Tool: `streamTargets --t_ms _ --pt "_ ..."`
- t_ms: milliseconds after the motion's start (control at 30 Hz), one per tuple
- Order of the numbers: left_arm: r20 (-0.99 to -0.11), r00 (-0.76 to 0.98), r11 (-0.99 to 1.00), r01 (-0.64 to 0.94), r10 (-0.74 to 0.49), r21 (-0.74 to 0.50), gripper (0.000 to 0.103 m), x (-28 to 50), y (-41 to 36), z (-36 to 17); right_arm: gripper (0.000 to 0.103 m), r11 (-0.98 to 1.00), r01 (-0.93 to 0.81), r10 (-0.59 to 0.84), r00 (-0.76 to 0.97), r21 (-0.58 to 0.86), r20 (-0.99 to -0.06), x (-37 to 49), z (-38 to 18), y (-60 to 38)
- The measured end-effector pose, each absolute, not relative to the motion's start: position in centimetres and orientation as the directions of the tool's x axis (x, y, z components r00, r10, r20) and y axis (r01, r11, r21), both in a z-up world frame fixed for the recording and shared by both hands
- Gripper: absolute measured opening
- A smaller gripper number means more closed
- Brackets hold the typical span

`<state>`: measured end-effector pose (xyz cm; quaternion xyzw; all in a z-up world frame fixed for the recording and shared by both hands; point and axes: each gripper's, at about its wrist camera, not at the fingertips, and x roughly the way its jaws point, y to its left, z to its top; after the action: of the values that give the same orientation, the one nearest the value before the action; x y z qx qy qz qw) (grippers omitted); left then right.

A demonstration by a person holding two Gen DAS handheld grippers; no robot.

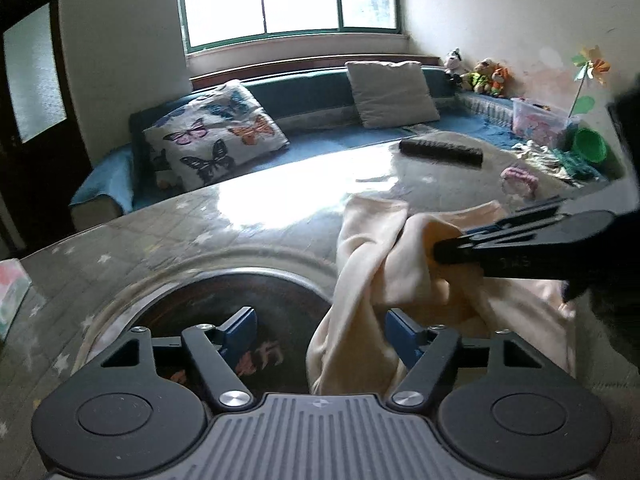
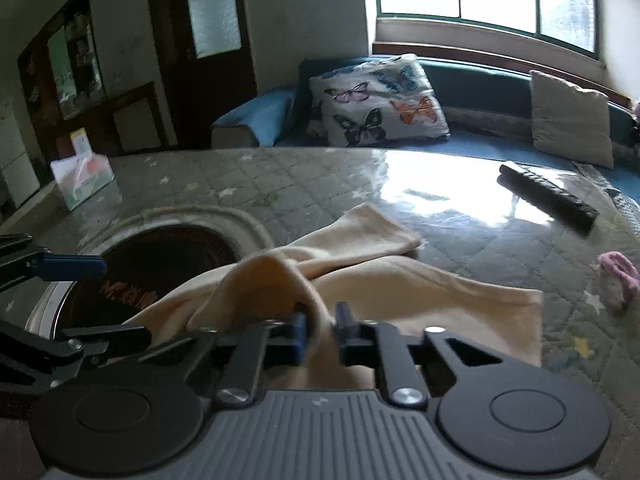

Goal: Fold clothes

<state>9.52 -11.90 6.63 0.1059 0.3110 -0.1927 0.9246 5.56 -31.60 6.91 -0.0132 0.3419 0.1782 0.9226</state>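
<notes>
A cream garment (image 1: 364,264) lies bunched on the quilt-covered table (image 1: 200,220), partly over a dark round opening (image 1: 224,300). My left gripper (image 1: 320,334) is open, its blue pads wide apart, with a hanging fold of the garment between them near the right pad. My right gripper (image 2: 320,334) is shut on a raised fold of the garment (image 2: 400,284). It also shows in the left wrist view (image 1: 440,250), coming in from the right. The left gripper's fingers (image 2: 68,266) show at the left of the right wrist view.
A black remote (image 1: 440,151) and a pink scrunchie (image 1: 518,180) lie on the far right of the table. A tissue box (image 2: 82,180) stands at the far left. A sofa with a butterfly pillow (image 1: 212,136) lies behind. Toys and a green cup (image 1: 588,145) are at right.
</notes>
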Motion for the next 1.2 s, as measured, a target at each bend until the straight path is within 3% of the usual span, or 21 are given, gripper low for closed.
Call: streamTargets --t_ms 200,233,300,367,433,767,967,1033,1100,1200 --pt "-0.637 0.703 0.884 0.463 -0.316 0.072 0.071 12.1 -14.0 6.0 0.003 0.958 -0.277 0.269 0.768 0.076 -0.581 3.2 8.6 -34.9" --pt "-0.645 0.695 0.881 0.468 -0.317 0.071 0.067 12.5 -14.3 5.7 0.003 0.963 -0.258 0.251 0.781 0.070 -0.572 2.7 8.9 -35.5" --pt "-0.673 0.667 0.877 0.478 -0.320 0.056 0.049 13.4 -14.6 5.0 0.003 0.973 -0.218 0.221 0.801 0.073 -0.556 1.7 9.6 -37.0" --pt "-0.691 0.647 0.881 0.472 -0.322 0.032 0.017 13.9 -14.3 4.4 0.003 0.984 -0.163 0.178 0.823 0.076 -0.539 0.3 10.2 -38.8" --pt "-0.698 0.639 0.889 0.458 -0.323 0.008 0.012 14.1 -13.8 4.1 0.003 0.991 -0.109 0.136 0.838 0.083 -0.529 -1.2 10.5 -40.7" --pt "-0.642 0.719 0.961 0.251 -0.266 -0.117 0.010 8.4 -5.5 7.4 0.003 0.969 0.186 -0.062 0.815 0.160 -0.576 -8.6 8.3 -49.6" --pt "-0.684 0.656 0.946 0.187 -0.320 -0.264 0.010 2.8 -1.2 8.2 0.003 0.957 0.219 -0.065 0.802 0.191 -0.593 -11.9 7.6 -50.5" --pt "-0.699 0.643 0.949 0.185 -0.313 -0.255 0.010 1.2 -0.6 8.4 0.003 0.958 0.216 -0.062 0.803 0.191 -0.592 -12.8 7.8 -50.5" --pt "-0.726 0.629 0.961 0.181 -0.278 -0.212 0.014 0.1 -0.4 8.1 0.007 0.958 0.220 -0.065 0.790 0.184 -0.609 -13.1 7.6 -50.6" --pt "-0.762 0.609 0.975 0.161 -0.219 -0.152 0.025 -0.6 -0.1 7.2 0.028 0.955 0.242 -0.084 0.772 0.169 -0.630 -13.7 7.3 -51.1"
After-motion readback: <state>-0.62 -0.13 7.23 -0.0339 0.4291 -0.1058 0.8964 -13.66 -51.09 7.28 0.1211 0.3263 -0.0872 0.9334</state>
